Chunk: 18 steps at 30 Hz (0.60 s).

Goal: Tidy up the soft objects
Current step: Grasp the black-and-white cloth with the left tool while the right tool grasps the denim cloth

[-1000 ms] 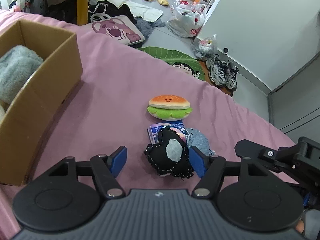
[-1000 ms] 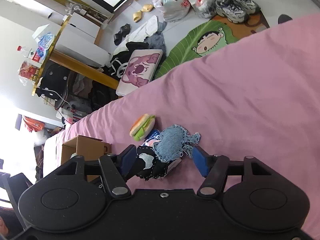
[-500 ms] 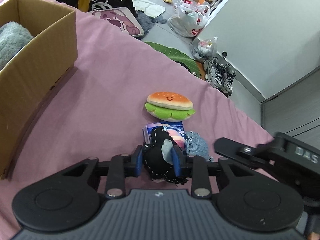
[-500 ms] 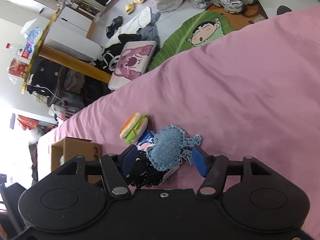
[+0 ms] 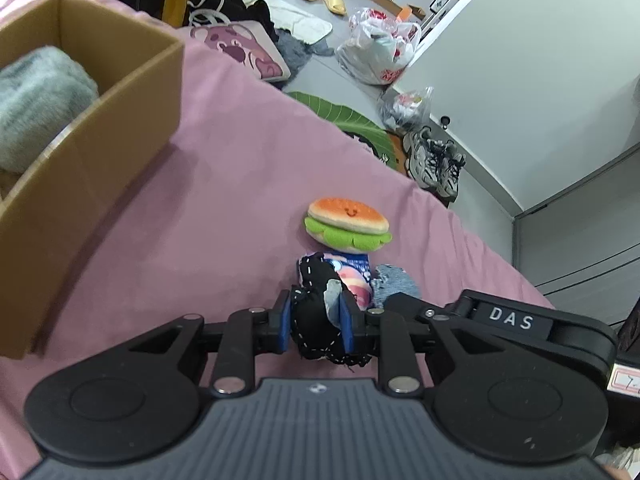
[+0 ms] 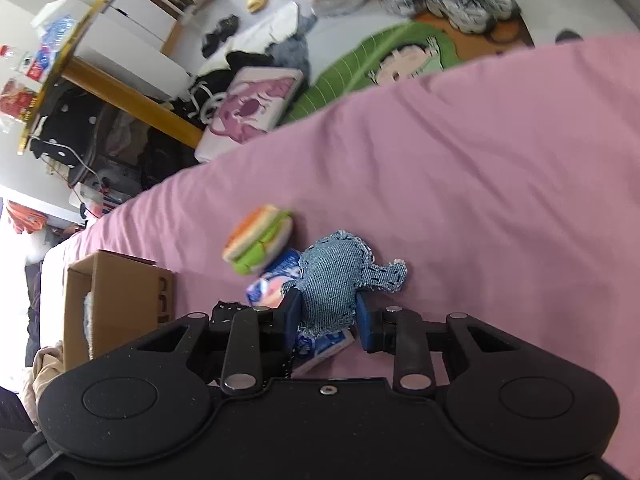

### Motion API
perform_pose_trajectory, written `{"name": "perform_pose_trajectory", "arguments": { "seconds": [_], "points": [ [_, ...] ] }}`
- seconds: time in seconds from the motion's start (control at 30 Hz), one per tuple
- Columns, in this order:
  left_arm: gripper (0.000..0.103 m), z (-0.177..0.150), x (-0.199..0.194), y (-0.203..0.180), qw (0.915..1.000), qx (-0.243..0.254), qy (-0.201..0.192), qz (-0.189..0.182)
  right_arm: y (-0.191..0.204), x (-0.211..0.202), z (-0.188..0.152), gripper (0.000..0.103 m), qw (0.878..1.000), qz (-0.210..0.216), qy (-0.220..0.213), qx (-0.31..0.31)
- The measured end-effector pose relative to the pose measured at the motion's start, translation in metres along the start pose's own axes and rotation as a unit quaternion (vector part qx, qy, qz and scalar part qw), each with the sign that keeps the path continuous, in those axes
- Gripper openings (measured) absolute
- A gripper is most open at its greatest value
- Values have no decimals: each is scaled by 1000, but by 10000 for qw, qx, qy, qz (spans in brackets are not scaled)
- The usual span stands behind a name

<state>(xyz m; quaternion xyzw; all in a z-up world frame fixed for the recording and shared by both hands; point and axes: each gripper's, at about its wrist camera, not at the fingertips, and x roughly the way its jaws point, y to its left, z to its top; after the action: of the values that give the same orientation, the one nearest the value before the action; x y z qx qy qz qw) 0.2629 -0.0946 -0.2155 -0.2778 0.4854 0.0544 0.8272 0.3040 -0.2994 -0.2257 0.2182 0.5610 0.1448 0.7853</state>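
On right gripper (image 5: 504, 322), label reads "DAS".

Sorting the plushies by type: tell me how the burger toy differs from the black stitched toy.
The burger toy is orange and green with a smiling face; the black stitched toy is dark with white stitching. The burger toy lies free on the pink sheet; the black stitched toy is clamped in the left gripper. Both are small and soft.

Black stitched plush (image 5: 314, 328), denim plush (image 6: 330, 280), burger plush (image 5: 347, 224) clustered on pink sheet (image 5: 224, 184).
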Motion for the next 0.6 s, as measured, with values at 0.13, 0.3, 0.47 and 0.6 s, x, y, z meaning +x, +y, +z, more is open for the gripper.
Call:
{"name": "perform_pose_trajectory", "arguments": {
  "seconds": [0.13, 0.3, 0.47, 0.6],
  "points": [
    [23, 2, -15, 1, 9999, 24, -111, -34, 5, -10, -3, 26, 9998, 49, -128, -116],
    [23, 5, -37, 3, 9996, 71, -285, -54, 13, -22, -7, 26, 9994, 109, -282, -191],
    [23, 7, -62, 10, 9989, 79, -451, -76, 25, -33, -11, 26, 9982, 207, -431, -362],
    [23, 10, -81, 15, 9982, 66, -595, -69, 34, -41, -16, 26, 9972, 283, -522, -459]
  ]
}}
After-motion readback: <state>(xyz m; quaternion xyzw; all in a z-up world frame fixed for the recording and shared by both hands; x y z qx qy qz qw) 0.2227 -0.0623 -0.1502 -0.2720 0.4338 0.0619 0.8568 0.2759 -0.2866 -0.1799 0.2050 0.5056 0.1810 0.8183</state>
